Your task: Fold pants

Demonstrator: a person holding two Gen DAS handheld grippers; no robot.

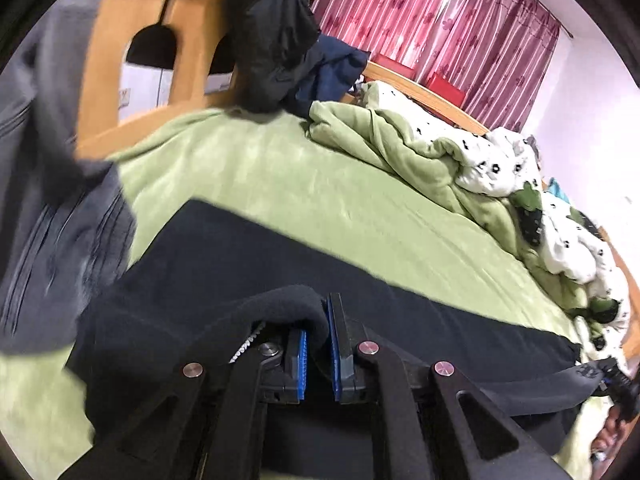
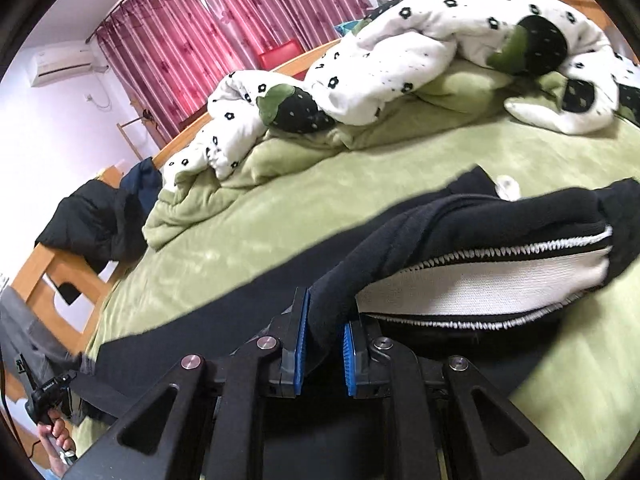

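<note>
Black pants (image 1: pixel 360 272) lie stretched across the green bed sheet (image 1: pixel 320 184). My left gripper (image 1: pixel 319 320) is shut on a raised fold of the black fabric, which bulges up to the left of the blue pads. My right gripper (image 2: pixel 326 312) is shut on the pants (image 2: pixel 440 216) at the waist end, lifted off the sheet. The waistband hangs open there and shows its white lining (image 2: pixel 480 280) with zigzag stitching. In the right wrist view a hand (image 2: pixel 56 436) holds the other gripper's handle at the lower left.
A bunched green blanket (image 1: pixel 380 140) and a white flower-print quilt (image 2: pixel 380 60) lie along the far side of the bed. Dark jackets (image 1: pixel 272 32) hang on the wooden bed frame (image 1: pixel 184 20). A grey garment (image 1: pixel 60 208) is at the left. Red curtains (image 1: pixel 440 20) hang behind.
</note>
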